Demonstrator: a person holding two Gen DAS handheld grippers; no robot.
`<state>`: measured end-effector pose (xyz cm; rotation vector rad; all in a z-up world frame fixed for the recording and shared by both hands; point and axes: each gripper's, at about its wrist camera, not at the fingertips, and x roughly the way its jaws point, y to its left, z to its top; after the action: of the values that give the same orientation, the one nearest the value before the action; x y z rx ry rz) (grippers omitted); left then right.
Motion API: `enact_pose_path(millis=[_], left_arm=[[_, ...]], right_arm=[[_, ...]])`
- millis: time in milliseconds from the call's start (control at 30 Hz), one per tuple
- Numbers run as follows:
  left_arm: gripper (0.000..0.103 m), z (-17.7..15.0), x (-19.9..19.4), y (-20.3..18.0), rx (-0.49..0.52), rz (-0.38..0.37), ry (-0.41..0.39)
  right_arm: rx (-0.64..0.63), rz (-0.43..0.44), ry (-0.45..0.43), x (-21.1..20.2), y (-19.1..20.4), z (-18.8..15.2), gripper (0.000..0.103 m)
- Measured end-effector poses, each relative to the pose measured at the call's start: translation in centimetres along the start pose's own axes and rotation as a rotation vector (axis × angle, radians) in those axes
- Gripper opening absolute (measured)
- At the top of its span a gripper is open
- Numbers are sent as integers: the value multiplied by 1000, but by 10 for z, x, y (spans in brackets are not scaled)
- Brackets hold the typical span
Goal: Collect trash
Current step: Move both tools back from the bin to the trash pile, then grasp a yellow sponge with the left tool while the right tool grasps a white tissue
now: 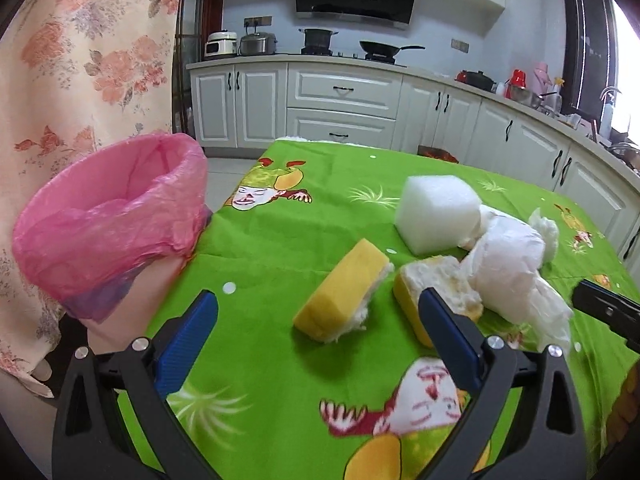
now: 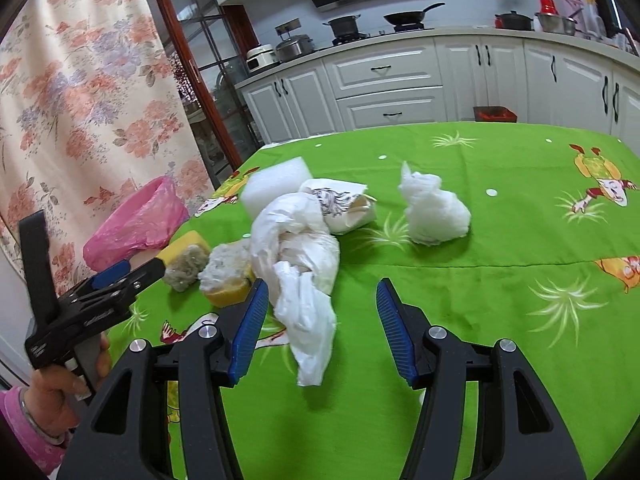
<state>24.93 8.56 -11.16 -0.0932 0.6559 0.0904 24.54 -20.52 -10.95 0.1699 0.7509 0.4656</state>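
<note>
Green tablecloth (image 2: 500, 240) fronting white kitchen cabinets (image 2: 390, 80)

I can't read any text, brand, number or sign in either view. The left gripper (image 2: 120, 276) carries faint pale lettering on its black body, too small and blurred for me to make out. The crumpled paper cup (image 2: 344, 204) shows only a drawing.

The right gripper (image 1: 608, 312) enters the left wrist view only as a dark tip cut off at the frame edge. A yellow sponge (image 1: 440, 300) sits partly hidden behind a blue finger (image 1: 448, 336); the pink-lined bin (image 2: 136, 224) is blurred in the right wrist view.
</note>
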Motion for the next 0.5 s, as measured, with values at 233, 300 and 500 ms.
enact_pose_path(millis=[233,300,500], left_arm=[[76,6,22,-19,82,-4,26],[69,6,23,-22,92,-6,25],[37,5,28,-24,113,-7,48]], right_arm=[[29,-40,-5,3,-21,7,55],[37,-58,2,7,-29,12,55],[26,-119,13,21,-48,24,55]])
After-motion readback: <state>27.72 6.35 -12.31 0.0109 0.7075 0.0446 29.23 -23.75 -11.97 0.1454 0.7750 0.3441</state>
